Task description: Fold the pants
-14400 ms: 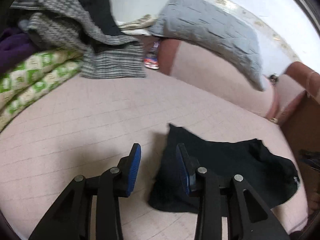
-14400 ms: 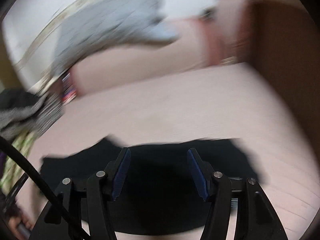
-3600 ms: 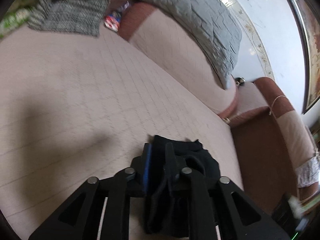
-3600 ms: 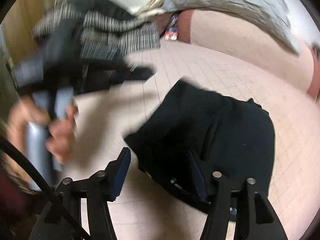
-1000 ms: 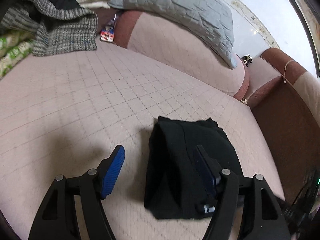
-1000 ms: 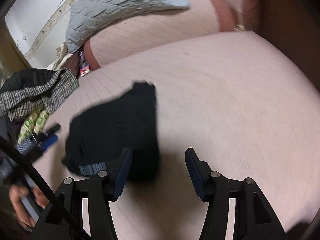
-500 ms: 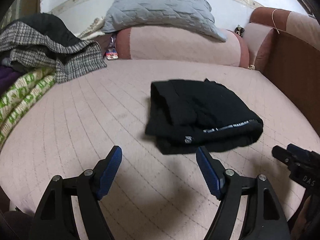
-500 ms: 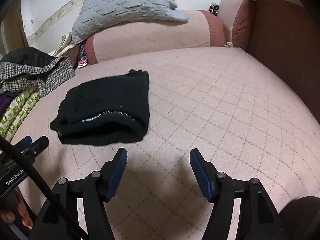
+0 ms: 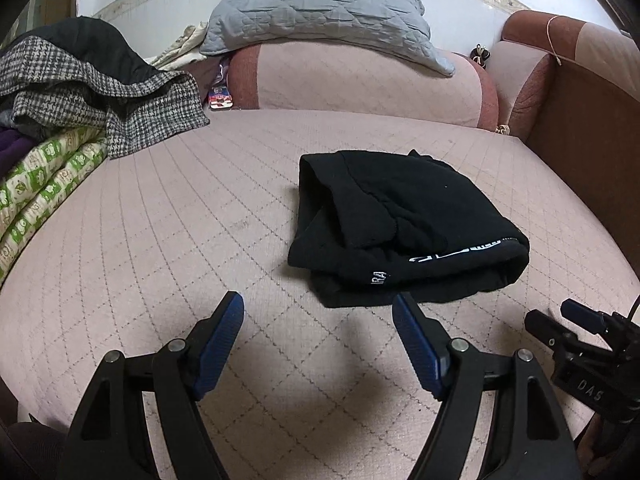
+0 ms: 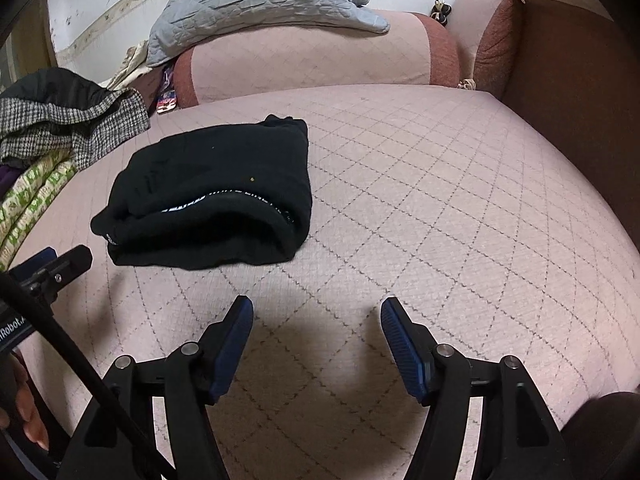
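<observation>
The black pants (image 9: 400, 228) lie folded into a compact bundle on the pink quilted bed (image 9: 200, 220), with a white-lettered waistband along the near edge. They also show in the right wrist view (image 10: 212, 196), at the left. My left gripper (image 9: 318, 316) is open and empty, held back just short of the bundle's near edge. My right gripper (image 10: 316, 318) is open and empty, over bare bed to the right of the pants. The right gripper also shows at the left wrist view's right edge (image 9: 568, 332).
A pile of checked and black clothes (image 9: 92, 80) and a green-patterned blanket (image 9: 44, 184) lie at the left. A pink bolster (image 9: 360, 84) with a grey quilted pillow (image 9: 320, 12) runs along the back. A brown bed frame (image 9: 588, 136) rises at the right.
Both grippers have let go of the pants and drawn back toward the near edge of the bed. The folded bundle now rests on its own.
</observation>
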Demonstrator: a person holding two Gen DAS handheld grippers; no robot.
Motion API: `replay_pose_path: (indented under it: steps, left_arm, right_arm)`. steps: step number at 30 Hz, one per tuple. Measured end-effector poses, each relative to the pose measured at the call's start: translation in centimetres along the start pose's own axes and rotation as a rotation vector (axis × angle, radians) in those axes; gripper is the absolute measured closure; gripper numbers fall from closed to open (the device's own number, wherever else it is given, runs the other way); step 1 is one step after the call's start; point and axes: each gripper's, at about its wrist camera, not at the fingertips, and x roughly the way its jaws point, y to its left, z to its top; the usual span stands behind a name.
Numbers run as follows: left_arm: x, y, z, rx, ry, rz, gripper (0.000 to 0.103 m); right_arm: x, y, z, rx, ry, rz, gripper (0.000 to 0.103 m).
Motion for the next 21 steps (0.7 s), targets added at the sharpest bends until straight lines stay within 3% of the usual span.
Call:
replay_pose_path:
  steps: [21]
  left_arm:
    - [0.36,-0.10,-0.20,-0.025,0.031,-0.042,0.027]
  right_arm:
    - [0.72,0.90,-0.17,-0.060,0.009,-0.002,0.029]
